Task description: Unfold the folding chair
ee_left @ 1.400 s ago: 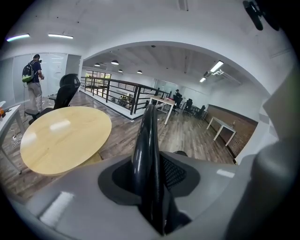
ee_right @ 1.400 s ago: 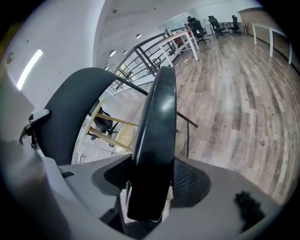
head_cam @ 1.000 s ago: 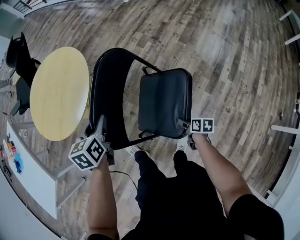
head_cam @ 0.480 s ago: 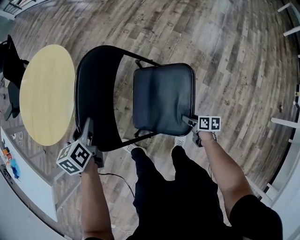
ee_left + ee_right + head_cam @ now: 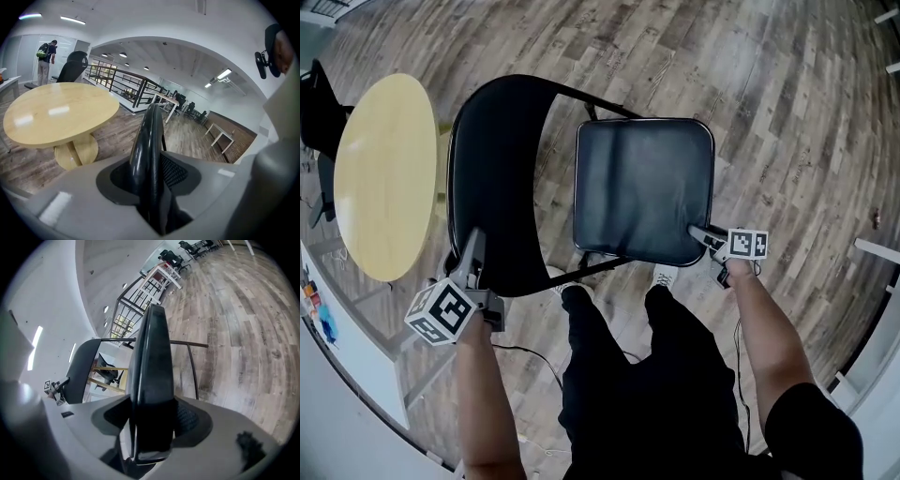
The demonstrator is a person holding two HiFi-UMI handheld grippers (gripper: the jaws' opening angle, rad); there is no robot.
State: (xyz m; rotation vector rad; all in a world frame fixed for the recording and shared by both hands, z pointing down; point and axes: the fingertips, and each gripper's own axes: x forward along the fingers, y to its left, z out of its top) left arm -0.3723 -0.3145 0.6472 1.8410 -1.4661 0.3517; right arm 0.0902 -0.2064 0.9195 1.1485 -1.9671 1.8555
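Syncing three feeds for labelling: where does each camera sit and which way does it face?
Head view: on the person's head, facing steeply down at the seat, backrest and round table; forearms, legs, left gripper and right gripper show.
Left gripper view: on the left gripper, looking along jaws, just opened slightly yet gripping the backrest's edge, towards the table.
Right gripper view: on the right gripper, looking along jaws clamped on the seat's edge, over the floor.
Shared: backrest and table, in head and left gripper views.

Black trousers (image 5: 647, 394), black short sleeve (image 5: 816, 427), white shoes (image 5: 664, 277); left tool (image 5: 472, 251) and right tool (image 5: 701, 232) carry black-and-white marker cubes (image 5: 441, 312).
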